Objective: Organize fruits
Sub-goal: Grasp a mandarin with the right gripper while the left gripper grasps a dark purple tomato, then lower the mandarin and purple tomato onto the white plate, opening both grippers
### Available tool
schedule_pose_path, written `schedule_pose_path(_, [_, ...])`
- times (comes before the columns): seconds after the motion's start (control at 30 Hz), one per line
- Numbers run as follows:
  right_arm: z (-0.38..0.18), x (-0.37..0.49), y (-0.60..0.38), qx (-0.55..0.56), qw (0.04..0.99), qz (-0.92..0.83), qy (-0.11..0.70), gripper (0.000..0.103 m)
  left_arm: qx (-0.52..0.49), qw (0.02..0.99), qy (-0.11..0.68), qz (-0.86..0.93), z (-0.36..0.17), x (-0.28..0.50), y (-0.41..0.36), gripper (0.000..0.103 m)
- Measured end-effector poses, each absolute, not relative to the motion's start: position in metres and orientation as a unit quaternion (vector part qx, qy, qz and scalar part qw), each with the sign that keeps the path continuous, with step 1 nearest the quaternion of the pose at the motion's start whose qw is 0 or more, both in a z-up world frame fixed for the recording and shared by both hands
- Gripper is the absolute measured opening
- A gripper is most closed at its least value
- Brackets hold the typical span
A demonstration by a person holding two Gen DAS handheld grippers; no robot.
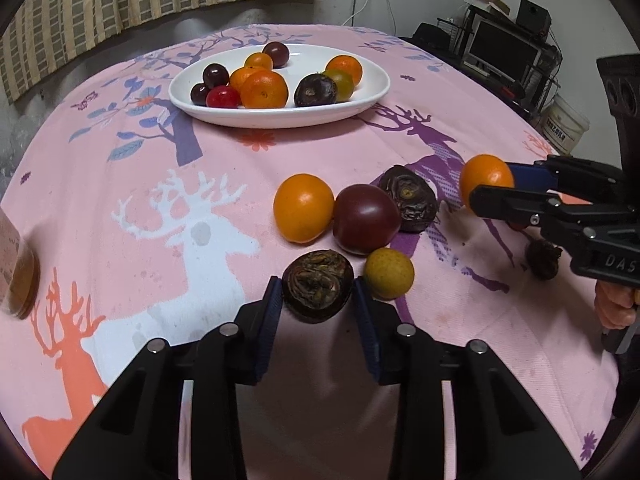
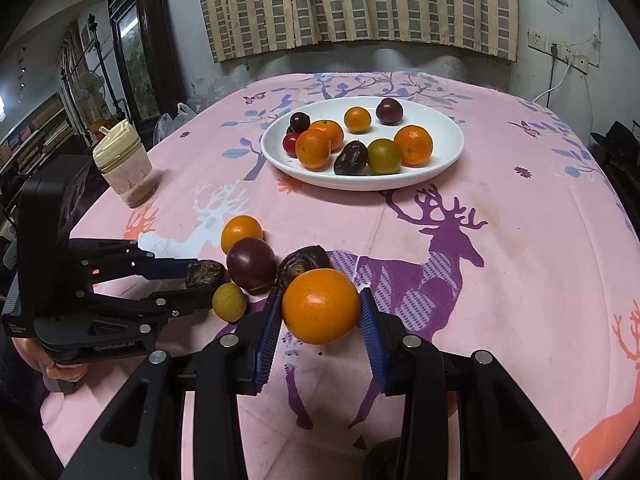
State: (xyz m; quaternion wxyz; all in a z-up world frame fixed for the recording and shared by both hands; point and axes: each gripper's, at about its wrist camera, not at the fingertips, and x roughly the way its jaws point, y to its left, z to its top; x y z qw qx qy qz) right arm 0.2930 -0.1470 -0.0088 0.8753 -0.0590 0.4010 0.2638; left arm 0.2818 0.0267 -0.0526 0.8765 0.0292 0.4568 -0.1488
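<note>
The plate [image 2: 448, 160] of fruit sits behind a fruit cluster [image 2: 252, 264]; cup [image 2: 124, 164] left.

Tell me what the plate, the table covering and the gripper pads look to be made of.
Plate: likely glazed ceramic, white and glossy with soft highlights.
Tablecloth: woven fabric, matte pink with printed deer; fine weave shows.
Left gripper pads: blue, ribbed, probably rubber or soft plastic, on black matte plastic arms.
</note>
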Motion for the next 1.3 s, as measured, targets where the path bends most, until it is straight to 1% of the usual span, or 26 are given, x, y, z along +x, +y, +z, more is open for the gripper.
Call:
schedule_pose_path(0.17, [-0.002,0.291,-0.147,-0.058,0.877,0.265,0.397,0.040,0.011,0.884,0.441,-0.152,-0.039,0.267,0.032,0.036])
schedule_pose_path(0.3, [0.014,0.299,-0.144,-0.052,0.877,0.275,0.389,0.039,-0.011,0.886,0.427,-0.181,-0.014,0.268,0.037,0.036])
schedule_pose_path(0.4, [0.030,0.320,-0.141,-0.043,0.885,0.272,0.376,0.039,0.001,0.897,0.405,-0.176,0.012,0.285,0.038,0.036])
schedule_pose_path(0.5, [0.039,0.356,-0.136,-0.010,0.883,0.270,0.384,0.039,-0.002,0.912,0.380,-0.156,0.036,0.321,0.040,0.036])
schedule_pose_path(0.6, [0.041,0.397,-0.128,0.011,0.881,0.265,0.392,0.039,-0.002,0.921,0.365,-0.135,0.046,0.358,0.037,0.036])
schedule_pose_path(0.8, [0.025,0.467,-0.107,-0.004,0.887,0.225,0.403,0.039,-0.005,0.918,0.384,-0.102,0.029,0.449,0.030,0.036])
schedule_pose_path(0.93, [0.008,0.489,-0.103,-0.006,0.883,0.221,0.415,0.041,-0.014,0.914,0.398,-0.081,0.014,0.486,0.035,0.036])
schedule_pose_path(0.97, [0.007,0.488,-0.103,-0.006,0.883,0.224,0.413,0.048,-0.014,0.913,0.401,-0.073,0.012,0.489,0.036,0.039])
schedule_pose_path(1.0, [0.009,0.485,-0.104,-0.005,0.885,0.224,0.409,0.049,-0.014,0.913,0.403,-0.061,0.011,0.491,0.038,0.057])
schedule_pose_path(1.03, [0.013,0.475,-0.105,-0.008,0.888,0.228,0.399,0.053,-0.017,0.915,0.399,-0.046,0.012,0.489,0.041,0.074])
schedule_pose_path(1.07, [0.016,0.468,-0.106,-0.011,0.890,0.230,0.394,0.055,-0.021,0.920,0.389,-0.030,0.015,0.484,0.046,0.082])
schedule_pose_path(1.1, [0.019,0.458,-0.107,-0.016,0.891,0.233,0.388,0.056,-0.027,0.924,0.380,-0.023,0.019,0.477,0.051,0.090])
schedule_pose_path(1.2, [0.028,0.415,-0.106,-0.050,0.895,0.240,0.372,0.058,-0.045,0.924,0.380,-0.015,0.030,0.453,0.066,0.092])
schedule_pose_path(1.3, [0.025,0.365,-0.105,-0.084,0.891,0.254,0.367,0.060,-0.065,0.921,0.383,-0.018,0.039,0.417,0.078,0.093])
